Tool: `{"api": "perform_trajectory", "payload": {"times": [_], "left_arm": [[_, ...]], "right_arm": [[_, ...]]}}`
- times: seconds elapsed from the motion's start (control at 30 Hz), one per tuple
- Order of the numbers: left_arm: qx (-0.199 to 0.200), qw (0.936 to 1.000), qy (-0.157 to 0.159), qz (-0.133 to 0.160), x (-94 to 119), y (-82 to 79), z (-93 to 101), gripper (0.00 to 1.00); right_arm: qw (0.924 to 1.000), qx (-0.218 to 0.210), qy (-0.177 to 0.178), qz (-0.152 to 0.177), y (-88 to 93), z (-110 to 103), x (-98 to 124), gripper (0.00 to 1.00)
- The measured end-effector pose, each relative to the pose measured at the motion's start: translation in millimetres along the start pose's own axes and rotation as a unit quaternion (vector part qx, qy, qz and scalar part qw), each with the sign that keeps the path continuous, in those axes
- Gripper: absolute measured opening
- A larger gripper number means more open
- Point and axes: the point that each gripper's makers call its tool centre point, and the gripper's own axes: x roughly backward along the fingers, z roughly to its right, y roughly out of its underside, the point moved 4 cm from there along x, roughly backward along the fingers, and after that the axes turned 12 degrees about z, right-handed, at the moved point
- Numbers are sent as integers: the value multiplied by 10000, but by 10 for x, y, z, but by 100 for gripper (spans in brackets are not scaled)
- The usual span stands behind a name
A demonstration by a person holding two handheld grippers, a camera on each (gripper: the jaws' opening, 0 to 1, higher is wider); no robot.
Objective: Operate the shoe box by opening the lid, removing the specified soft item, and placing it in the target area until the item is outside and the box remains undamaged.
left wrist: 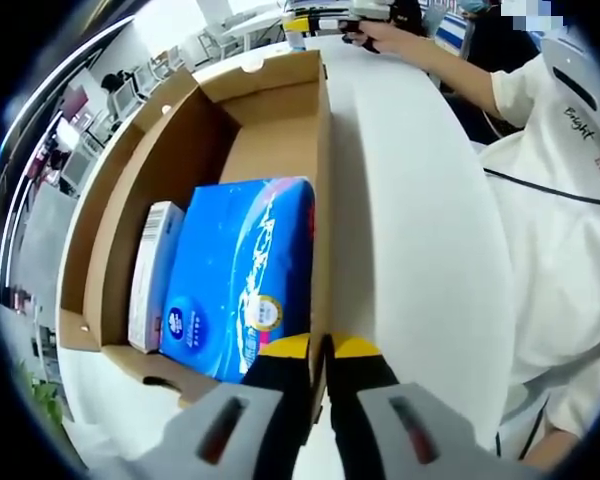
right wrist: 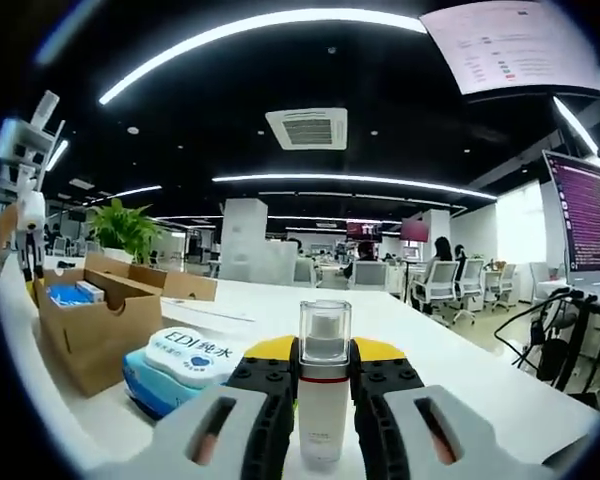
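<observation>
Now | left tongs clamp box wall | wipes pack beside bottle

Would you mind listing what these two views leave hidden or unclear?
- Left gripper view: the blue tissue pack's near end, hidden behind the left gripper and box wall.
- Right gripper view: the bottle's base, cut off by the bottom edge.
- Right gripper view: the shoe box's contents, too small to identify.

The left gripper has its 2 jaws closed on the box wall, the right gripper clamps an upright bottle, and the person's arm reaches across the table.
</observation>
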Motion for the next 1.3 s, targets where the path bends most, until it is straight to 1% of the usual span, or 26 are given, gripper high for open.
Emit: {"api": "perform_trajectory", "payload": {"times": [0.03,0.07,0.1,0.13,0.17,0.23,0.33,0.4,0.43,0.53,0.67,0.73,0.9,0.93,1.0,1.03,1.1,1.17,1.3], "left_arm": [[-3,10000,-4,2,1,1,-1,4],[-4,10000,-5,2,1,1,-1,4],[-3,10000,-2,1,1,2,-1,4],[4,10000,3,-3,1,2,-1,4],[8,10000,6,-5,2,3,-1,4],[4,10000,7,-3,2,4,1,4],[1,10000,3,8,3,4,2,4],[3,10000,2,0,3,5,3,4],[4,10000,1,-3,3,6,2,4],[-3,10000,-5,9,4,6,4,4],[5,10000,1,-1,2,3,11,4],[2,10000,0,1,2,1,15,4],[4,10000,0,-1,2,3,14,4],[3,10000,1,-4,2,3,12,4],[3,10000,1,-4,2,4,10,4],[2,10000,-2,0,2,5,9,4],[1,10000,-2,2,2,5,7,4],[4,10000,2,4,3,6,5,4],[-3,10000,3,10,3,6,3,4]], "right_arm": [[10000,-6,-84,11,2,-8,-8,19],[10000,-46,-57,-43,12,-10,-7,19],[10000,12,7,-50,10,-24,9,19],[9996,261,36,-116,30,-15,23,19],[9994,270,9,-193,53,-33,30,19],[9998,186,-27,-61,27,-33,26,19],[9999,150,44,-23,31,-16,27,19],[9998,-10,172,-27,36,20,26,19],[9999,-15,141,-43,28,-6,36,19],[9998,136,108,-64,14,-61,62,19],[9998,96,21,-151,16,-78,43,19],[9996,178,42,-224,23,-68,34,19],[9995,180,10,-253,28,-64,34,20],[9995,165,-6,-253,27,-72,37,22],[9996,135,-51,-233,27,-78,28,31],[9996,138,-52,-236,24,-87,32,34],[9997,133,-26,-222,14,-84,36,34],[9996,168,27,-223,9,-70,44,38],[9997,37,69,-244,24,-51,63,45]]}}
